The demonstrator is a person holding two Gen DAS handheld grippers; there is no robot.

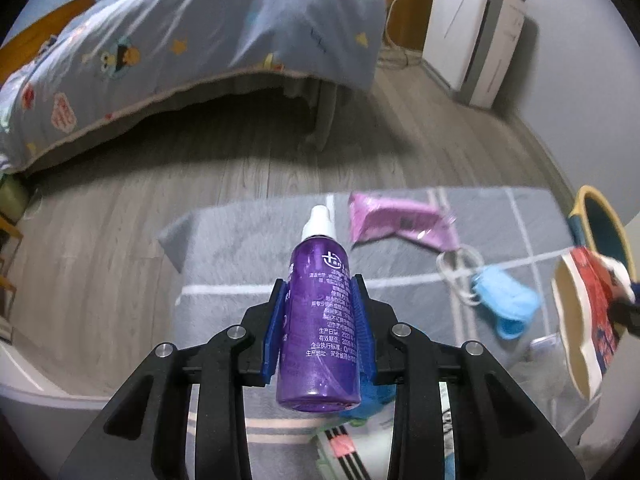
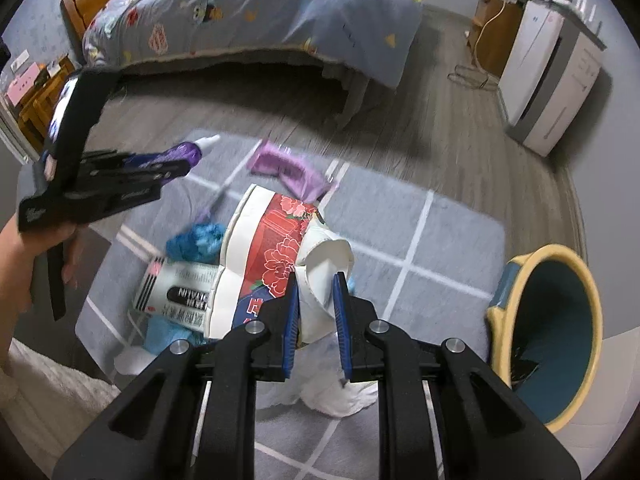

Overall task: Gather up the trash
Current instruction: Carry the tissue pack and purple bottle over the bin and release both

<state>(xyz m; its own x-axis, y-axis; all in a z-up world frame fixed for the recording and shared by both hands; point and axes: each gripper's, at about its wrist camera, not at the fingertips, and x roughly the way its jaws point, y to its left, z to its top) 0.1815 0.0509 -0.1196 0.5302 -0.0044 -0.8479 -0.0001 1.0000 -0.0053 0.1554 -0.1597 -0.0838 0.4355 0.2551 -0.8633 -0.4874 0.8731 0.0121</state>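
Left gripper (image 1: 318,300): we have its blue pads (image 1: 273,336) pressed on both sides of a purple spray bottle (image 1: 318,320); the jaws stand narrow, closed on the bottle's body.
Purple spray bottle: we see it clamped between the left jaws, its white nozzle pointing forward beyond the fingertips and its flat base toward the camera. In the right wrist view it sticks out of the left gripper (image 2: 160,166), clear of the rug.
Right gripper (image 2: 316,280): we have it nearly closed, its blue pads (image 2: 289,320) pinching a crumpled white edge of a paper cup (image 2: 276,256).
Paper cup: white with a red floral band, squashed and tilted; it hangs from the right jaws and spreads forward and to their left.
Bin (image 2: 556,328): a yellow-rimmed, teal-lined container stands just right of the right gripper, its mouth turned toward us.
Rug (image 2: 440,240): grey with white lines, lying under both grippers.
Trash still on the rug: a pink packet (image 1: 396,224) ahead and right of the left gripper; a blue mask (image 1: 504,304) with white loops, right of it; a printed white box (image 2: 180,288) left of the right jaws, behind the cup.
Hand (image 2: 36,252): we see a person's hand gripping the left tool's handle.
Bed (image 1: 200,48): far ahead of both grippers, covered with a blue patterned quilt.
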